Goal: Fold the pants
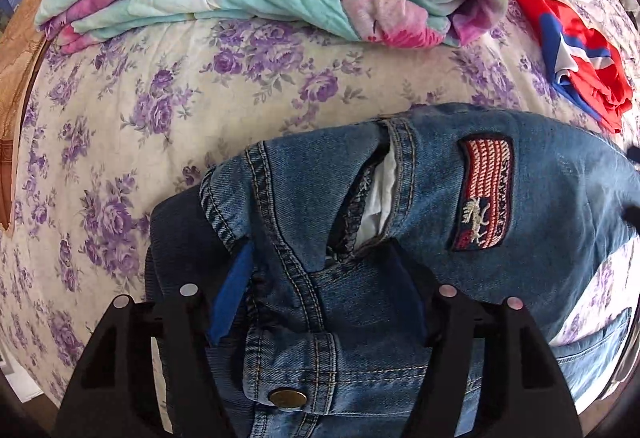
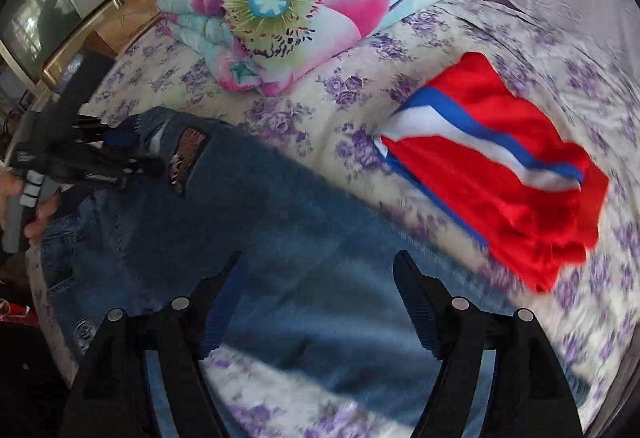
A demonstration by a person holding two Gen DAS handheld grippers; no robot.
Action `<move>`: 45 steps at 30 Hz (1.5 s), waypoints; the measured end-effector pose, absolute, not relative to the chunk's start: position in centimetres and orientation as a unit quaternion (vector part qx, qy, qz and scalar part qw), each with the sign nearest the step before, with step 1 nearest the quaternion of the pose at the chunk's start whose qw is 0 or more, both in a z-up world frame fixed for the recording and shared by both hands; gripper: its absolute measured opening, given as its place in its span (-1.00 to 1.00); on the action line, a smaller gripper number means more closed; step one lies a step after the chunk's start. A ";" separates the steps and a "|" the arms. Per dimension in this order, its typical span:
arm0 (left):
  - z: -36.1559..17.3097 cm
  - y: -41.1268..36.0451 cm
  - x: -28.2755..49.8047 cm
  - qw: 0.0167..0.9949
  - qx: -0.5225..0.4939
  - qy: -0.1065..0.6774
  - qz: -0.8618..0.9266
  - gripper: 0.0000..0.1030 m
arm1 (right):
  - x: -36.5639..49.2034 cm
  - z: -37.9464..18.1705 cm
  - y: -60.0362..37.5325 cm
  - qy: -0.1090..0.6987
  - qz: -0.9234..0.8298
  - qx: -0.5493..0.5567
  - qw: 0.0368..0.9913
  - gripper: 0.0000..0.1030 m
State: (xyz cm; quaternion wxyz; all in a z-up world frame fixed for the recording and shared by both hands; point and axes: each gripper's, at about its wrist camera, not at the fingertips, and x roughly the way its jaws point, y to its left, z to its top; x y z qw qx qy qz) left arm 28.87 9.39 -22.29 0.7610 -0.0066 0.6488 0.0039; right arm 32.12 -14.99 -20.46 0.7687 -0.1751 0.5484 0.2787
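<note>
Jeans held at the waistband on the bed, fold not yet made.

The bed with its purple-flowered sheet carries a folded floral quilt at the far side, a red, white and blue garment to the right, and the denim pants stretched across the near edge. The left tongs are clenched on the pants at the waistband, beside the brass button and the gaping pocket. The right tongs hang released above the leg, which is blurred. Judged from this, the bunched waistband could slip from a one-sided grip, or the leg could drag crooked and wrinkle the fold if the right tongs catch only the top layer.
</note>
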 end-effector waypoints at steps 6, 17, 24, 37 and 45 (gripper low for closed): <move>-22.3 8.6 28.8 0.762 -0.004 0.647 0.004 0.27 | 36.3 -25.7 -12.2 0.598 0.325 -0.226 0.697 0.47; -20.7 6.7 29.4 0.762 0.021 0.647 0.027 0.23 | 34.9 -25.6 -10.8 0.559 0.341 -0.191 0.731 -0.76; -15.3 8.5 30.8 0.776 0.105 0.616 -0.084 0.81 | 34.0 -25.6 -10.9 0.562 0.339 -0.184 0.732 -0.74; -19.6 8.4 34.8 0.683 0.067 0.679 -0.260 0.12 | 35.5 -26.1 -11.8 0.562 0.328 -0.178 0.738 -0.73; -22.0 7.0 32.7 0.672 0.082 0.690 -0.254 -0.31 | 35.9 -26.0 -11.2 0.566 0.327 -0.181 0.735 -0.71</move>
